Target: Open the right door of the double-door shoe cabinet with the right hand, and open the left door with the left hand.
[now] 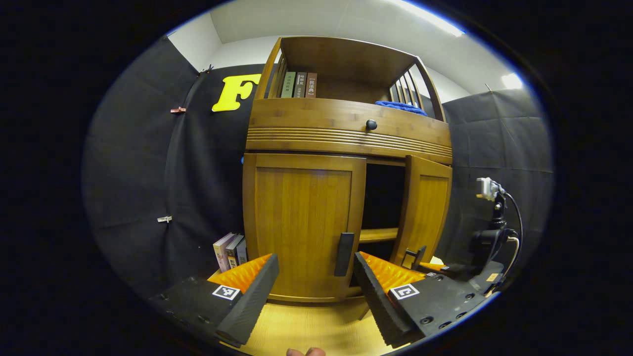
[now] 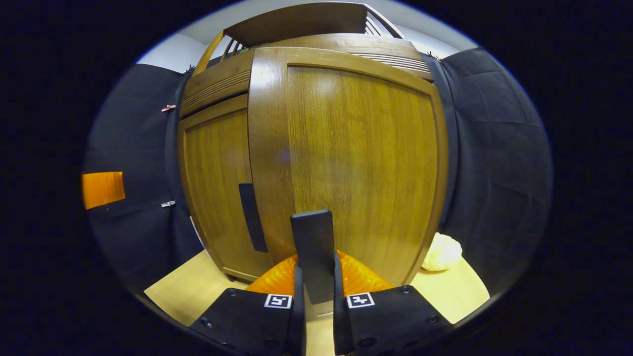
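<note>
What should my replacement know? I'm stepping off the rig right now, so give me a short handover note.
Right gripper: shut on the right door handle; right door swung partly open.
Left gripper: open, holding nothing, facing the left door with its handle between the fingers but farther off.
Done: right door started.
Left: swing it wider, then grip the left handle and pull.

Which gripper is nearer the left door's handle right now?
Left. The left gripper is open just short of the left door's handle; the right gripper is clamped on the right door's handle.

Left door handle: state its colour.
Black; the left door handle shows best in the left gripper view, against brown wood.
</note>
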### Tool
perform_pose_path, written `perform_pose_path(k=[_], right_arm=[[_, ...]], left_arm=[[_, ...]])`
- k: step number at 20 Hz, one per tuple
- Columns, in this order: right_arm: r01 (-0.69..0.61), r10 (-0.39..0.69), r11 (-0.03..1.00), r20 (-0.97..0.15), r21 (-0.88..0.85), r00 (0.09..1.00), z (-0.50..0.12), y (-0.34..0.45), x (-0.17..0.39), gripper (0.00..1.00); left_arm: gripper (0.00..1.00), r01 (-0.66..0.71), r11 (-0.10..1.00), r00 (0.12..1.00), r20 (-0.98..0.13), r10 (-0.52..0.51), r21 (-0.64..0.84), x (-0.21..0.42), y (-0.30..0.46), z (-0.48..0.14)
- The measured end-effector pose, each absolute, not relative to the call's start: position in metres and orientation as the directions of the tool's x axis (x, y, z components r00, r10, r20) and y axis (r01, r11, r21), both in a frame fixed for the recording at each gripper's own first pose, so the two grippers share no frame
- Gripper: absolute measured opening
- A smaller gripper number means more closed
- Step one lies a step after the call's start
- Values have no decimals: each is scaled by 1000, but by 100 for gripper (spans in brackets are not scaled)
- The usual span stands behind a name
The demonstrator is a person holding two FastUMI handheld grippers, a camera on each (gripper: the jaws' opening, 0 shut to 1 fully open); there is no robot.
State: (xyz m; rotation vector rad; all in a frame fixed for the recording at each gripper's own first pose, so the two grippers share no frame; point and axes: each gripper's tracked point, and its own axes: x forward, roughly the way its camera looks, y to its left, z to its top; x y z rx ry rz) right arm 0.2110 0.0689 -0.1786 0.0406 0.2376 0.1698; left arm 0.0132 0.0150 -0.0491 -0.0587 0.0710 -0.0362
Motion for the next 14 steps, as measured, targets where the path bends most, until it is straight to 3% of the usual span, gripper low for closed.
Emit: perform_pose_path(k=[14], right_arm=[[-78, 92, 995, -250, 66, 964, -173, 65, 211, 24]], left_arm=[[94, 62, 997, 994, -83, -65, -41, 8, -19, -54]])
